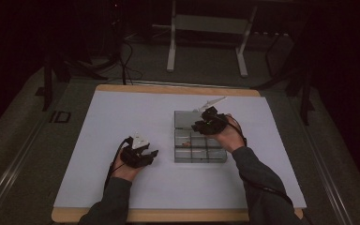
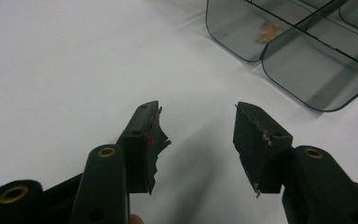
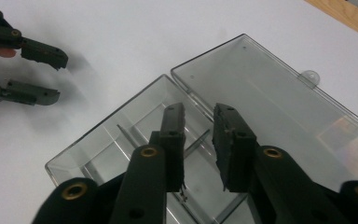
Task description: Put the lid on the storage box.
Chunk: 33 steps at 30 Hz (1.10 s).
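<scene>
White worktop [image 1: 122,187], dark room behind. Box [image 3: 121,154], clear plastic with dividers, lies right of centre, its lid [image 3: 279,107] folded flat open beyond it. My right gripper [image 3: 198,121] hangs over the compartments, fingers part-spread, nothing between them; I read this as just after a drop or ahead of a pick inside. Next: a careful reach into one compartment. Left gripper [image 2: 198,123] rests apart, fingers spread, empty.
</scene>
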Tool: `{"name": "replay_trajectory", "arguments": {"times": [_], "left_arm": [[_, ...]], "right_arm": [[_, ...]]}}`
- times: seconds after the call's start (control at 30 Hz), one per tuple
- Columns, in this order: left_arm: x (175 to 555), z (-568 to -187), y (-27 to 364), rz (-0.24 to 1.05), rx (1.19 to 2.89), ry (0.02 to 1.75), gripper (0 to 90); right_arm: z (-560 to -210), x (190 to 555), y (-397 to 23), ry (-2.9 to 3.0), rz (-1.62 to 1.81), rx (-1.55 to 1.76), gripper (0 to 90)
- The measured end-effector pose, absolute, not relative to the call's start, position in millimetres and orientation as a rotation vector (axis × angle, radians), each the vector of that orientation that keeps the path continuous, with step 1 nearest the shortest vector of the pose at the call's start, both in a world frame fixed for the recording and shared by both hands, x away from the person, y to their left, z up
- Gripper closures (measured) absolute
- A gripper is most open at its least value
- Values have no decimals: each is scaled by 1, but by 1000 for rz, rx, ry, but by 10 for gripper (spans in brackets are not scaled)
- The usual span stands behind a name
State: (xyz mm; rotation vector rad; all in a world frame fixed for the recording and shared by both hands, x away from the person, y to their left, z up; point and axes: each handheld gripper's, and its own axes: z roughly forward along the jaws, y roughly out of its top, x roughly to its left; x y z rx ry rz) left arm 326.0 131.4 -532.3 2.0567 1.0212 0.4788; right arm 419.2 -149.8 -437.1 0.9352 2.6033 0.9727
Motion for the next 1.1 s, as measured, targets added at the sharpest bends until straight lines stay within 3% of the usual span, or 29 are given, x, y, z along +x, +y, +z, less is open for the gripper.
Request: {"name": "replay_trajectory", "arguments": {"times": [0.5, 1.1], "left_arm": [[317, -521, 120, 436, 1979, 977, 512], [312, -504, 86, 453, 1960, 940, 504]], "right_arm": [[-437, 429, -168, 2546, 986, 1010, 601], [-454, 439, -196, 2429, 989, 1198, 573]]}}
